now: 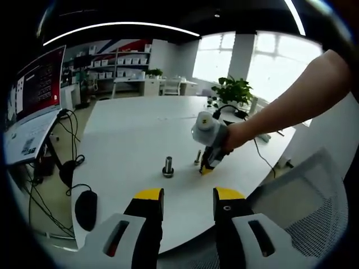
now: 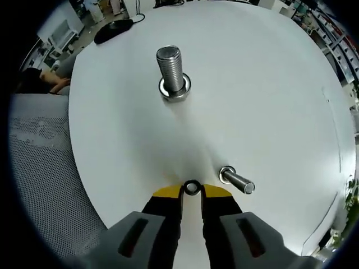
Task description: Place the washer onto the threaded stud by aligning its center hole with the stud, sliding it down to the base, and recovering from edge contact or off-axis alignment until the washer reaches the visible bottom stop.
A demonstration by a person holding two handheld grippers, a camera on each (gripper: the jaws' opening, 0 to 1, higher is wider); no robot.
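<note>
A thick threaded stud (image 2: 171, 67) stands upright on the white table (image 2: 269, 101), with a metal ring (image 2: 176, 91) around its foot. My right gripper (image 2: 192, 190) is low over the table, well short of the stud, shut on a small washer (image 2: 192, 188) pinched edge-on between its yellow tips. From the left gripper view the stud (image 1: 168, 166) is ahead. The right gripper (image 1: 207, 166), held by a hand, points down at the table to the stud's right. My left gripper (image 1: 189, 196) hangs open and empty, back from the table edge.
A small bolt (image 2: 235, 181) sits just right of my right gripper's tips, also seen as the bolt (image 1: 197, 157). A black mouse (image 1: 86, 208) and cables lie at the table's left edge. A mesh chair (image 1: 314, 213) stands close by. A monitor (image 1: 36, 89) is at the left.
</note>
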